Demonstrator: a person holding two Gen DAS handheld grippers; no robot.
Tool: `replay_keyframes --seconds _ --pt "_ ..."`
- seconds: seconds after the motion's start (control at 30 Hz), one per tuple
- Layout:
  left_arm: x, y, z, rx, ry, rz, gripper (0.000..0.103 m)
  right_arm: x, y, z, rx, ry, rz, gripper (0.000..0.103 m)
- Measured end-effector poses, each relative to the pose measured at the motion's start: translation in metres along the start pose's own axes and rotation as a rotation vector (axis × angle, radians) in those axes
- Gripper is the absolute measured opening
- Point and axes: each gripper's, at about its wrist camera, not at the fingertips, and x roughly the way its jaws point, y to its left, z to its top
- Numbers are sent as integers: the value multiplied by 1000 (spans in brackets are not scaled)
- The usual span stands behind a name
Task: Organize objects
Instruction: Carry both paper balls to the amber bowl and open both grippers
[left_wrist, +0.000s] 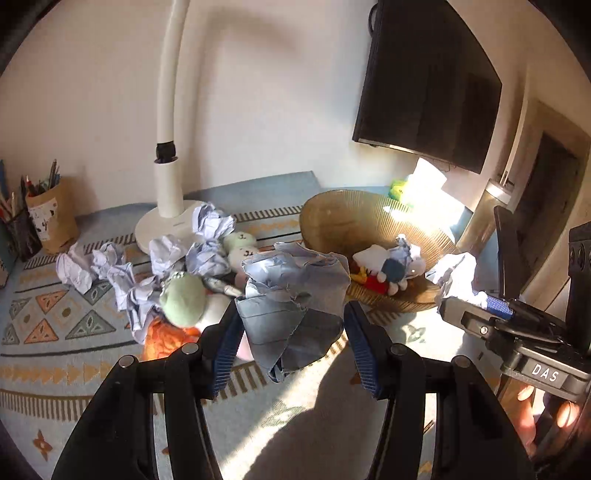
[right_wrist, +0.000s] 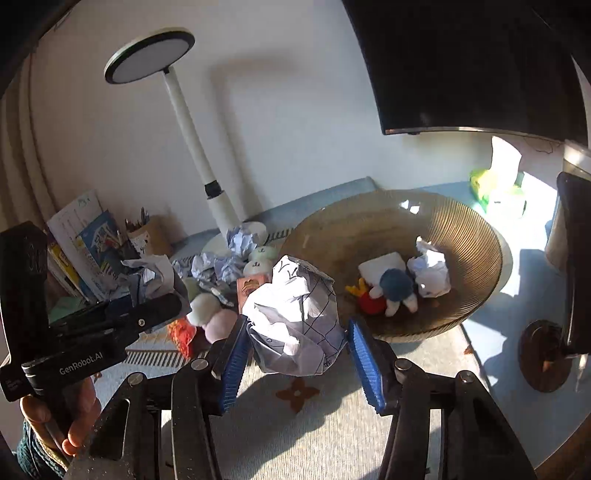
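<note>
My left gripper (left_wrist: 291, 317) is shut on a crumpled bluish paper ball (left_wrist: 295, 295), held above the mat in front of the brown ribbed bowl (left_wrist: 332, 218). My right gripper (right_wrist: 297, 332) is shut on a crumpled white paper ball (right_wrist: 295, 314) with drawn lines, just left of the bowl (right_wrist: 472, 240). The bowl holds a blue and white plush toy (right_wrist: 395, 288), a red toy (right_wrist: 371, 302), a white block (right_wrist: 380, 266) and a paper ball (right_wrist: 430, 271). Several more paper balls (left_wrist: 110, 269) and small plush toys (left_wrist: 183, 299) lie on the mat to the left.
A white desk lamp (left_wrist: 166, 206) stands behind the pile. A paper pen holder (left_wrist: 51, 218) and books (right_wrist: 85, 240) are at far left. A black monitor (left_wrist: 428, 81) hangs at upper right. A green item (right_wrist: 480, 184) and a dark stand (right_wrist: 546, 354) sit right of the bowl.
</note>
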Motion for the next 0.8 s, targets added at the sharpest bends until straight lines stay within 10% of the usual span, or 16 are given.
replay_keyframes --seconds 0.3,0.4,0.8 --pt "92 -46 57 -6 31 -85 59 36 -78 44 213 18 -105 55" --pt "108 -51 59 -8 41 -69 91 45 -84 43 216 42 -112 65" --pt "38 -14 41 -83 -63 -39 101 29 -62 37 165 0 -36 67"
